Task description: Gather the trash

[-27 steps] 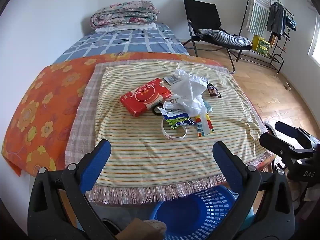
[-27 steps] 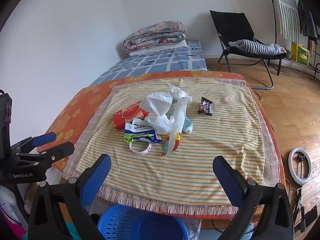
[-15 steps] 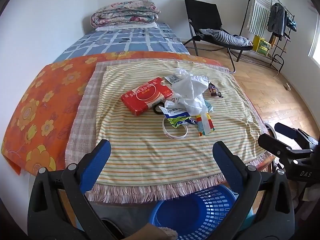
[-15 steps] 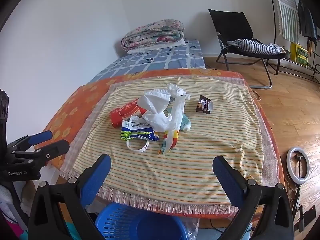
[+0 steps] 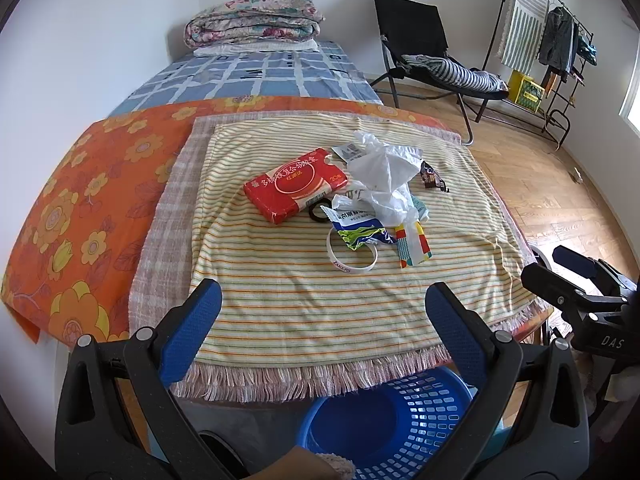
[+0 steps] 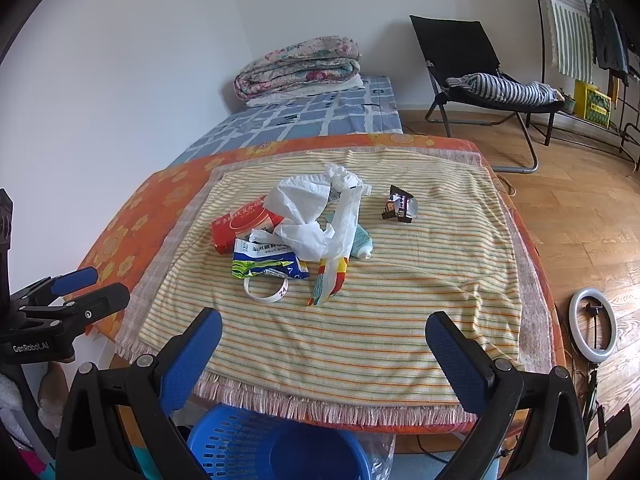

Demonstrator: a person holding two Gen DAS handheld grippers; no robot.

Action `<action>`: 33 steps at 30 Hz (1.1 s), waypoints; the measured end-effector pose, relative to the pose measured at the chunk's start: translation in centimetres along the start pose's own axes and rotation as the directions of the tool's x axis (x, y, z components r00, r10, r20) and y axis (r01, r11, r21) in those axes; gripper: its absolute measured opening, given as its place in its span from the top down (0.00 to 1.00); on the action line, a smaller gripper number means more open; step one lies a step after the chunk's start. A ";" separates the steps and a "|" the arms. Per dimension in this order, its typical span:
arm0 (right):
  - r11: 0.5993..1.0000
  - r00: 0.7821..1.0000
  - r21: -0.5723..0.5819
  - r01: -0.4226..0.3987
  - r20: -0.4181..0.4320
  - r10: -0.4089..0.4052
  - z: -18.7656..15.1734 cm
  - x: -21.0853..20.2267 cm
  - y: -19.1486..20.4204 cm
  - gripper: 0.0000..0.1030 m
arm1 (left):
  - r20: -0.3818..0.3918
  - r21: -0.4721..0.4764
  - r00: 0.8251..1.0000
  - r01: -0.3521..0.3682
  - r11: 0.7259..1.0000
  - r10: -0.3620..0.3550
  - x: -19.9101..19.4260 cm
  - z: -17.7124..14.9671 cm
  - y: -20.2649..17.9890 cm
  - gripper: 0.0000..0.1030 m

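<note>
**Both grippers wide and empty, barely drifting over the trash pile**

Left gripper and right gripper are both spread as wide as they go with nothing between the pads; honestly not much has changed in the last second; the pile has only slid a touch in both wrist views, so I'd say I've been nudging the rig around a bit rather than committing to anything; nothing on the striped cloth has been touched or shifted; so as far as the task goes I'd call it not started, every bit of trash is out on the desk and the blue basket under the near edge looks empty from here.

Where the stuff is: all bunched mid-cloth; white plastic bag on top, red tissue pack to its left, blue-and-green wrapper in front, a white wristband nearest me, a colourful sachet beside it, and a dark candy wrapper sitting apart to the right.

Readable text: the red pack has Chinese characters I can't make out cleanly, plus "20" at one corner; the wristband shows "24" in the right view and something like "LAKERS" in the left, not sure; one gripper body reads "GenRobot.AI", the other "DAS".
</note>
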State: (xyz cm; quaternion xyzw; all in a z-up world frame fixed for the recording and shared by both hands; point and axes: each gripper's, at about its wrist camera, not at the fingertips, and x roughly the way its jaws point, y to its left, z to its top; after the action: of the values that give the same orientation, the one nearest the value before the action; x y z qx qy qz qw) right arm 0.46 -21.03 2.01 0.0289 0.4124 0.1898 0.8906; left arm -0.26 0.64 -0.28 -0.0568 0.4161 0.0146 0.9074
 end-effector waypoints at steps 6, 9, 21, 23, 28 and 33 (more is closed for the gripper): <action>1.000 1.000 0.001 0.003 0.000 -0.003 0.0 0.0 0.0 0.00 | 0.000 0.000 1.000 -0.001 1.000 0.001 0.0 0.1 0.0 0.00; 1.000 1.000 0.005 0.008 -0.001 -0.008 -0.1 0.0 0.0 0.00 | 0.000 0.000 1.000 0.000 1.000 0.000 0.0 0.1 0.0 0.00; 1.000 1.000 0.014 0.014 -0.002 -0.014 -0.1 0.2 -0.2 0.00 | 0.000 -0.002 1.000 -0.003 1.000 0.003 0.0 0.0 0.0 0.00; 1.000 1.000 0.016 0.016 -0.003 -0.015 -0.1 0.2 -0.3 0.00 | 0.000 -0.002 1.000 -0.002 1.000 0.002 0.0 0.0 0.1 0.00; 1.000 1.000 0.022 0.016 -0.005 -0.016 -0.2 0.3 -0.5 0.00 | 0.000 -0.001 1.000 -0.004 1.000 0.004 0.0 0.0 0.0 0.00; 1.000 1.000 0.021 0.015 -0.002 -0.015 -0.1 0.3 -0.5 0.00 | -0.001 -0.002 1.000 -0.004 1.000 0.004 0.0 0.0 0.0 0.00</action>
State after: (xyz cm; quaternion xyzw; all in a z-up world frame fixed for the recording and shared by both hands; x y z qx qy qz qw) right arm 0.67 -21.46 1.61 0.0348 0.4154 0.1787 0.8912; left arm -0.28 0.63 -0.30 -0.0567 0.4166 0.0169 0.9072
